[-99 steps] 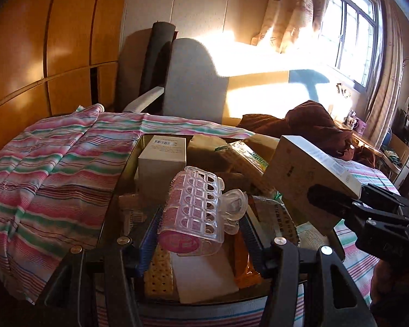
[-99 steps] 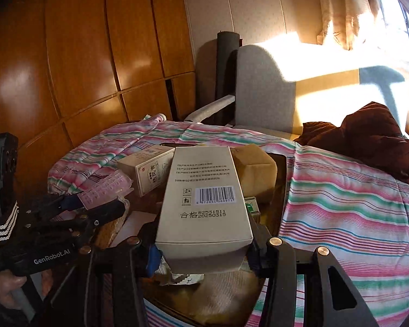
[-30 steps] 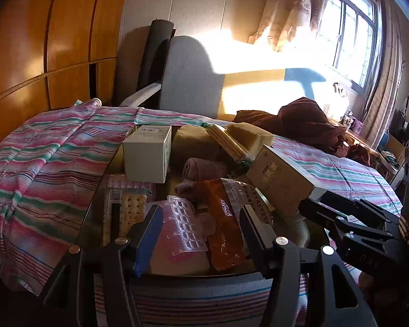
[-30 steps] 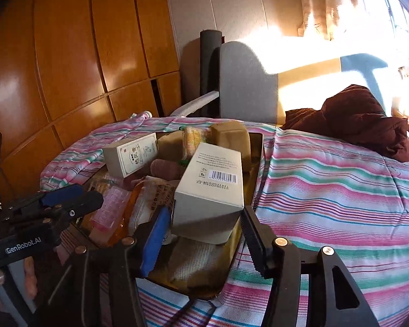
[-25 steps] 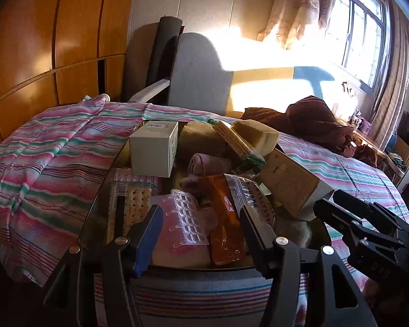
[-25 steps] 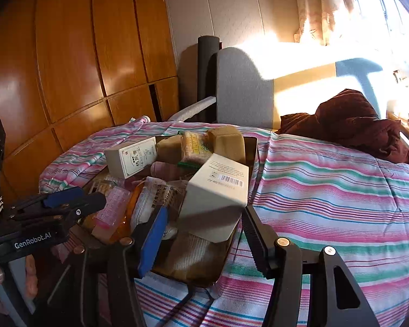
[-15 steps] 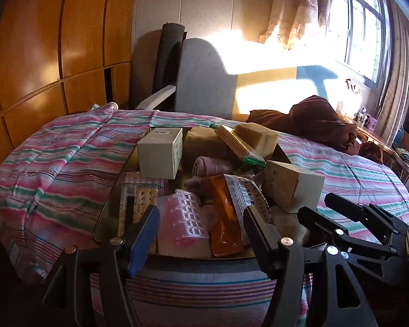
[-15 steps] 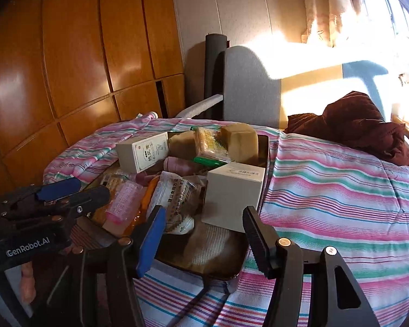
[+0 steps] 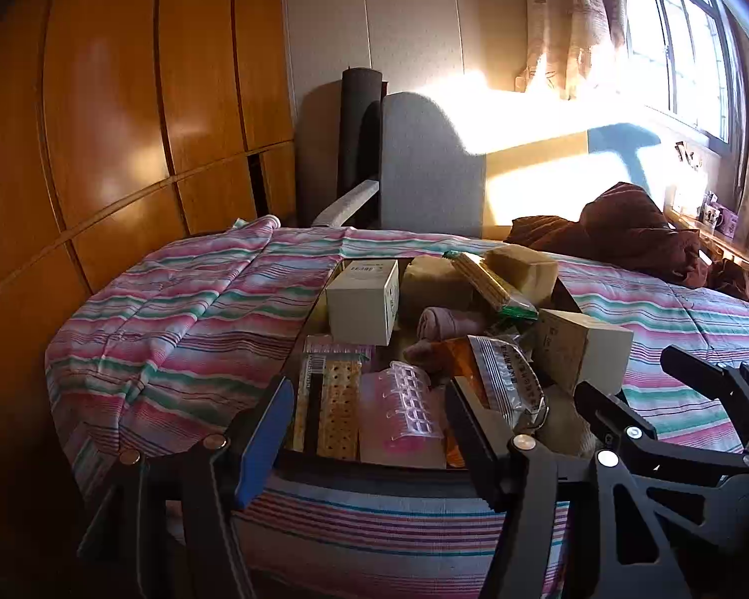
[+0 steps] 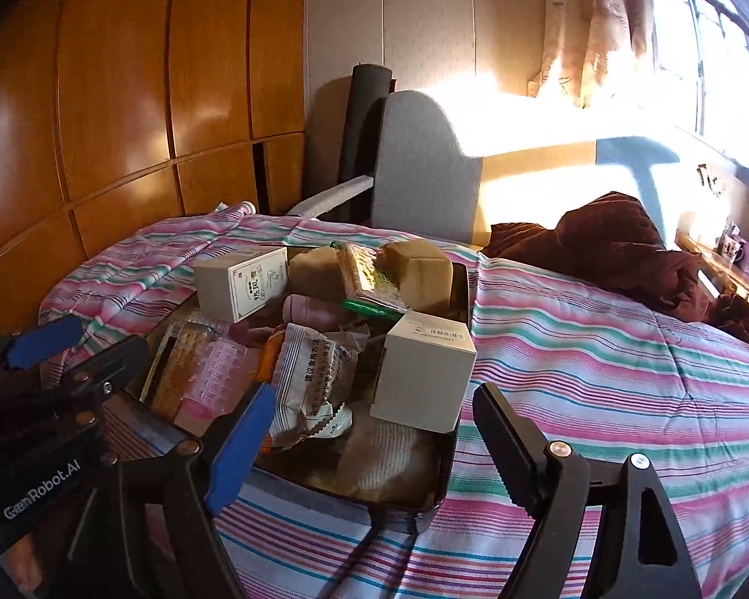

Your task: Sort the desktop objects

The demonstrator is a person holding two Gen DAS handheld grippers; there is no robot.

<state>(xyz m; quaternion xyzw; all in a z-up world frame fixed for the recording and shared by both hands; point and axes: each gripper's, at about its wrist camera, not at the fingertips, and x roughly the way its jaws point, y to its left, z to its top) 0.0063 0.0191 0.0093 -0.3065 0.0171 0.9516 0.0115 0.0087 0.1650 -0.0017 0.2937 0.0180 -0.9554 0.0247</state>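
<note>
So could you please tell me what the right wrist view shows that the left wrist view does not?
Only the right wrist view shows the white sock at the tray's near corner and the left tool's printed label. Only the left wrist view shows the cracker pack's barcode. Both show the tray, the pink hair roller, the two cartons and both open tools.

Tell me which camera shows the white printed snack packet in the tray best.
The right wrist view: the snack packet faces the camera with its print readable, in front of the open right claw. The left wrist view shows the packet edge-on, partly behind a claw finger.
</note>
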